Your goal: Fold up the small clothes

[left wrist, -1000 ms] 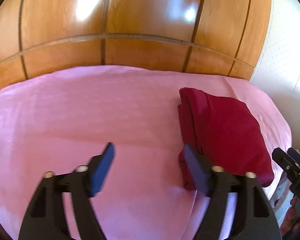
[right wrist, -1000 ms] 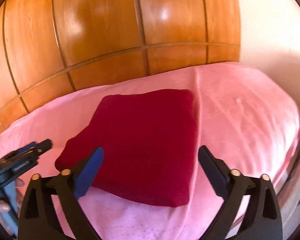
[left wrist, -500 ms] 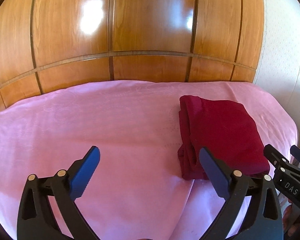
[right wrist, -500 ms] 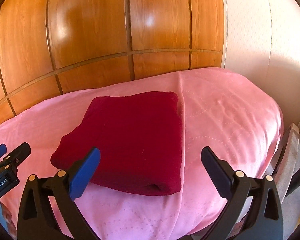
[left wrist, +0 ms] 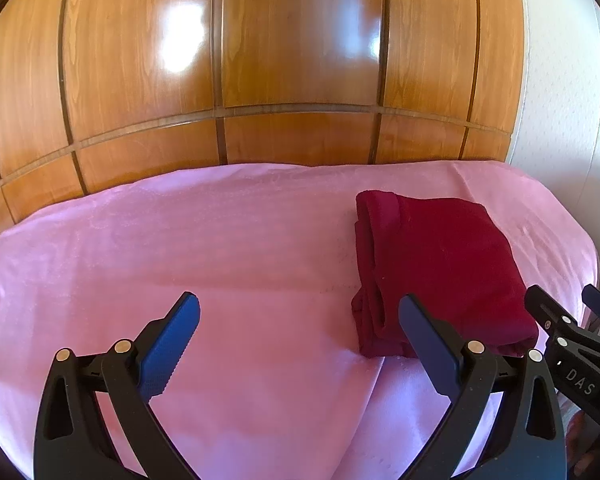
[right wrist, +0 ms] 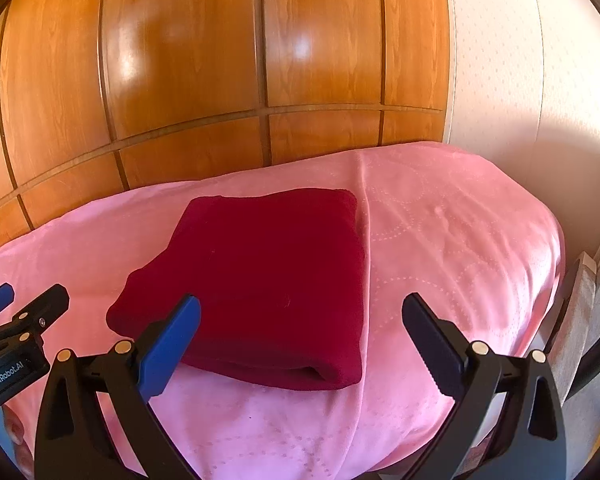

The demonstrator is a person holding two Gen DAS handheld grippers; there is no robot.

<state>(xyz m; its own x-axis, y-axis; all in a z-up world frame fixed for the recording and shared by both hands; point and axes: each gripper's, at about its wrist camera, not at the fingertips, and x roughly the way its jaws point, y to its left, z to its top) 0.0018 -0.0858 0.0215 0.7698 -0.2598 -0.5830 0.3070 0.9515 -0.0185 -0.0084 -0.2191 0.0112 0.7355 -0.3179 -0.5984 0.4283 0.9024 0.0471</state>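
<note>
A dark red garment (left wrist: pixel 440 268) lies folded into a thick rectangle on the pink bedspread (left wrist: pixel 180 248), toward the bed's right side. My left gripper (left wrist: pixel 300 336) hovers open above the bedspread, left of and nearer than the garment, with nothing between its fingers. In the right wrist view the same folded garment (right wrist: pixel 268 280) lies straight ahead. My right gripper (right wrist: pixel 300 336) is open above its near edge and touches nothing. Each gripper shows at the edge of the other's view: the right gripper (left wrist: pixel 572 324) and the left gripper (right wrist: pixel 24 312).
A glossy wooden panelled wall (left wrist: pixel 260 80) rises behind the bed. A white wall (right wrist: pixel 520 80) stands on the right. The bed's right edge (right wrist: pixel 556 264) drops off beside a pale piece of furniture (right wrist: pixel 588 320). Bare bedspread stretches left of the garment.
My left gripper's jaws have spread wider and it has drawn back from the garment's left edge and tilted up. The right gripper has shifted slightly; the garment lies still.
</note>
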